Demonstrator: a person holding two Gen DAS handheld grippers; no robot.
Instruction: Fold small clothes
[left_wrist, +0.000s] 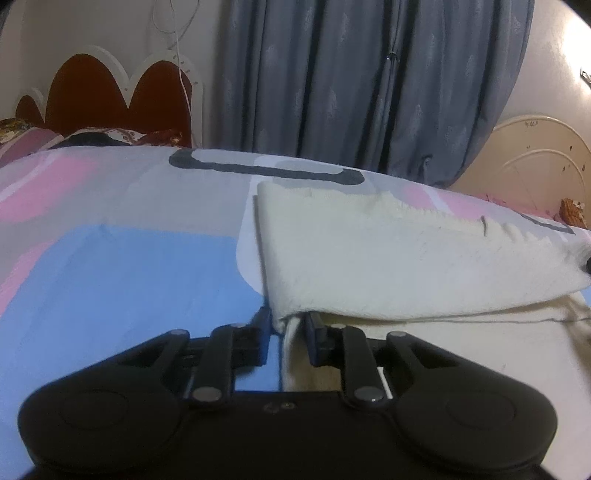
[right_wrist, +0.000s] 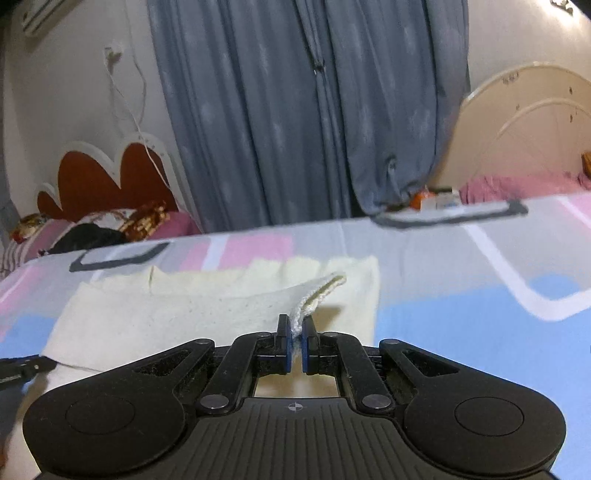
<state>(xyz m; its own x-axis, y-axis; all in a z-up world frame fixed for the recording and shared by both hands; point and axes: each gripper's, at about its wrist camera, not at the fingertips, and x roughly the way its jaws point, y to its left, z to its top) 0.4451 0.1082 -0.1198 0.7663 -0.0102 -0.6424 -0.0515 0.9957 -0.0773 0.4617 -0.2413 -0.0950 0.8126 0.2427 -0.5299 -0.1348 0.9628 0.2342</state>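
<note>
A cream knitted garment (left_wrist: 424, 266) lies on the patterned bedsheet (left_wrist: 122, 266), its near edge lifted and folded over. My left gripper (left_wrist: 288, 325) is shut on the garment's near left corner. In the right wrist view the same cream garment (right_wrist: 177, 314) spreads ahead, and my right gripper (right_wrist: 295, 332) is shut on its near right corner, which stands up as a ribbed fold. The left gripper's tip (right_wrist: 22, 365) shows at the left edge of that view.
The sheet has pink, blue and grey blocks. Blue-grey curtains (left_wrist: 351, 85) hang behind the bed. A red scalloped headboard (left_wrist: 103, 96) with pillows is at far left. A cream headboard (right_wrist: 524, 136) and small items (right_wrist: 436, 199) sit at far right.
</note>
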